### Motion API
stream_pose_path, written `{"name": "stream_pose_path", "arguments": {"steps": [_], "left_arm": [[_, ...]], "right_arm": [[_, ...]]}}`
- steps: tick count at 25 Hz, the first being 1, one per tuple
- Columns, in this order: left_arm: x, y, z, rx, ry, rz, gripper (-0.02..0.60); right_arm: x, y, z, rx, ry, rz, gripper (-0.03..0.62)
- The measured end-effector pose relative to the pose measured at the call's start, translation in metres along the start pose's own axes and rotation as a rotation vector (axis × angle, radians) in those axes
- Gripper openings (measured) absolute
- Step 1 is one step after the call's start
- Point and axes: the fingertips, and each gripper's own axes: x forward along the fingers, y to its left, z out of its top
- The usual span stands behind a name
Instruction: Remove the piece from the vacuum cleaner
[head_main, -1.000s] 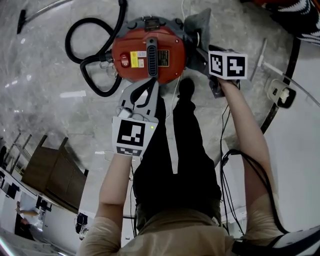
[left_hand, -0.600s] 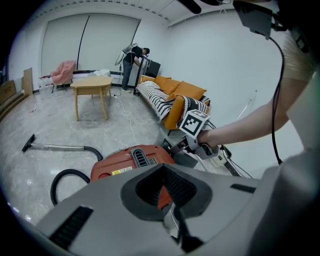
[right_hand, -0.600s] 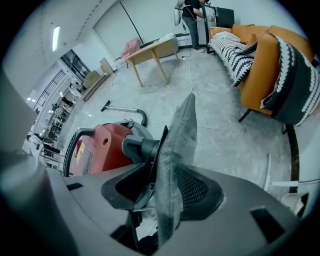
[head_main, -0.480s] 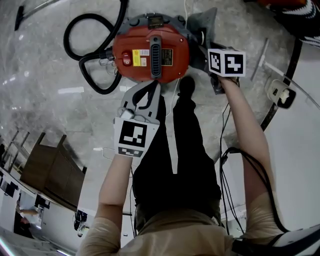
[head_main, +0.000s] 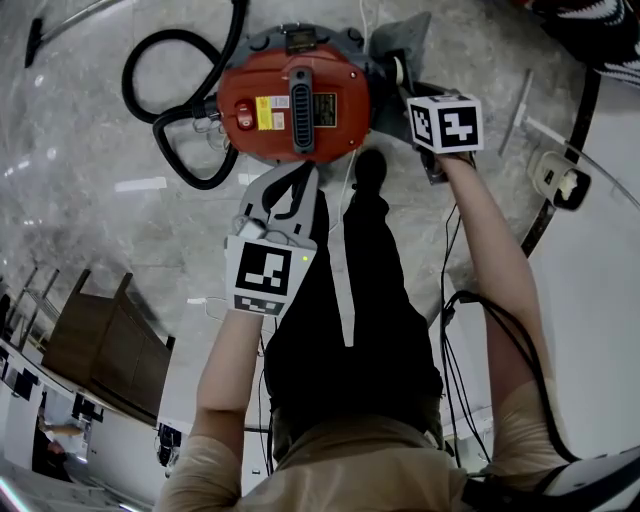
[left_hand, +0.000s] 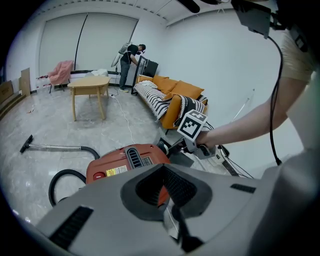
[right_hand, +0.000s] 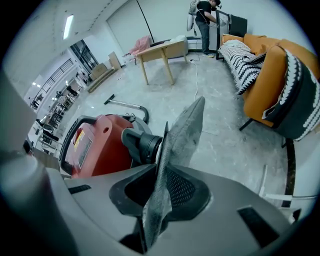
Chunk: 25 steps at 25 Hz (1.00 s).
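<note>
The right gripper (right_hand: 159, 197) had just clamped onto the grey filter piece (right_hand: 185, 130), which was on the vacuum cleaner (head_main: 292, 98) spout. The left gripper (head_main: 300, 172) hovered clenched and empty. With nothing bracing it, a pull might drag the cleaner across the floor (head_main: 100, 230) or tear the fabric.

Seems a home living rm, maybe a demo one: orange sofa (left_hand: 176, 94) w/ striped throw (left_hand: 150, 95) by the white wall, small wooden table (left_hand: 89, 86), pale marble floor (left_hand: 45, 125), wide window w/ blind (left_hand: 85, 42) at far end, household vacuum cleaner (left_hand: 125, 160) on the floor.
</note>
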Motion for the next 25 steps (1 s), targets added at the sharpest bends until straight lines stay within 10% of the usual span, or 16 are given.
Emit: {"name": "stream_pose_path", "arguments": {"steps": [15,25], "left_arm": [[0.001,-0.010,0.000,0.011,0.005,-0.009,0.003],[0.002,-0.011,-0.002,0.016,0.008,-0.005,0.003]], "right_arm": [[0.005,-0.010,-0.007,-0.097,-0.027,-0.012,0.048],[0.006,-0.010,-0.015,-0.505,-0.012,-0.151,0.048]]}}
